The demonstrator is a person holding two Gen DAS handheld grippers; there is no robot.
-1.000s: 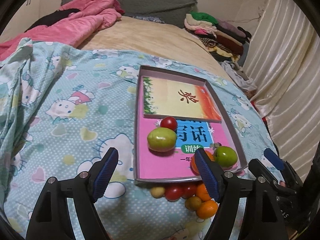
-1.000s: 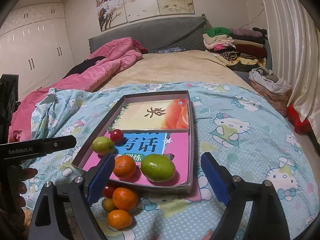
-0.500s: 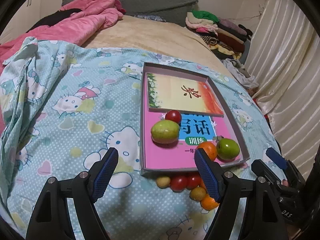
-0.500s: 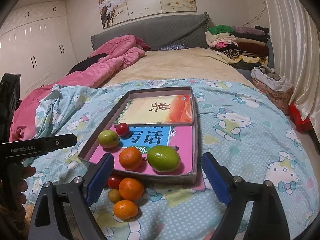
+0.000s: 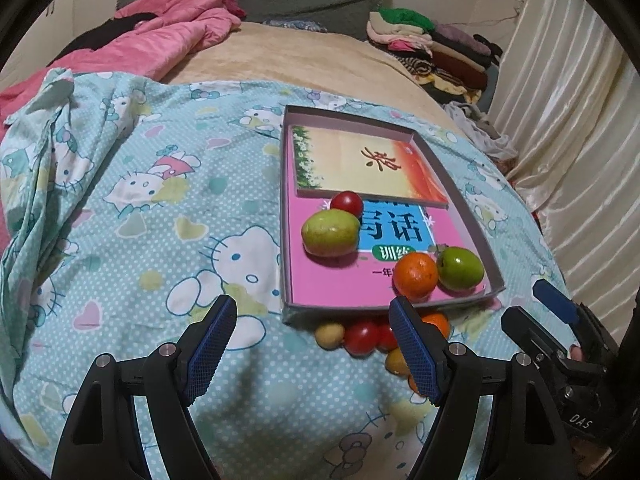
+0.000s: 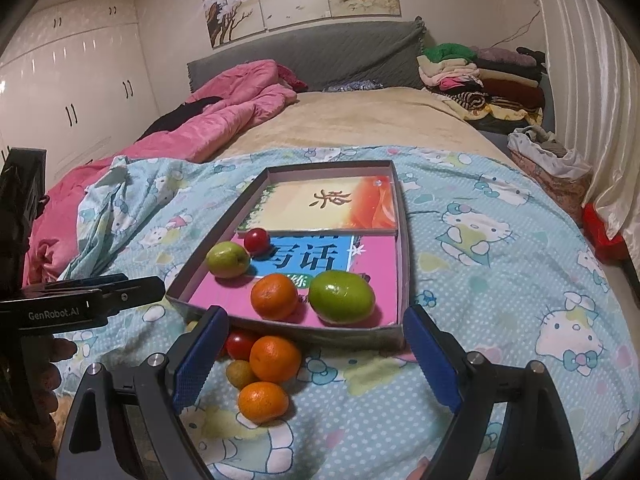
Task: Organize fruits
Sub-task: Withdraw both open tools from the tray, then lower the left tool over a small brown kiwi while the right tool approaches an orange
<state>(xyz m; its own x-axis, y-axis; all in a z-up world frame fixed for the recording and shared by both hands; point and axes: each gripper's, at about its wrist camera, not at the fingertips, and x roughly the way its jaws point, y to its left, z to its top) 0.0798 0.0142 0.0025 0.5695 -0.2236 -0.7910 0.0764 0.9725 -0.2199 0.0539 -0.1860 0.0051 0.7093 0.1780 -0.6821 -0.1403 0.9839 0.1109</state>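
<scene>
A shallow grey box (image 5: pixel 283 216) lined with two books lies on the cartoon-cat bedsheet. In it sit a yellow-green fruit (image 5: pixel 330 233), a cherry tomato (image 5: pixel 346 203), an orange (image 5: pixel 415 274) and a green fruit (image 5: pixel 460 268). Loose against its near wall are cherry tomatoes (image 6: pixel 240 343), a small yellowish fruit (image 6: pixel 239 372) and two oranges (image 6: pixel 275 358). My left gripper (image 5: pixel 312 308) hovers open just short of the box's near left corner, holding nothing. My right gripper (image 6: pixel 316 314) is open above the loose pile, also holding nothing.
A pink quilt (image 6: pixel 224 120) is bunched at the far left of the bed. Folded clothes (image 6: pixel 480 76) are stacked at the far right by the curtain (image 5: pixel 580 160). A hand (image 6: pixel 48 364) holds the left gripper's handle at the right wrist view's left edge.
Both views have tilted slightly, so the box and fruit sit a little higher in each picture. No fruit has moved and both grippers stay open.
</scene>
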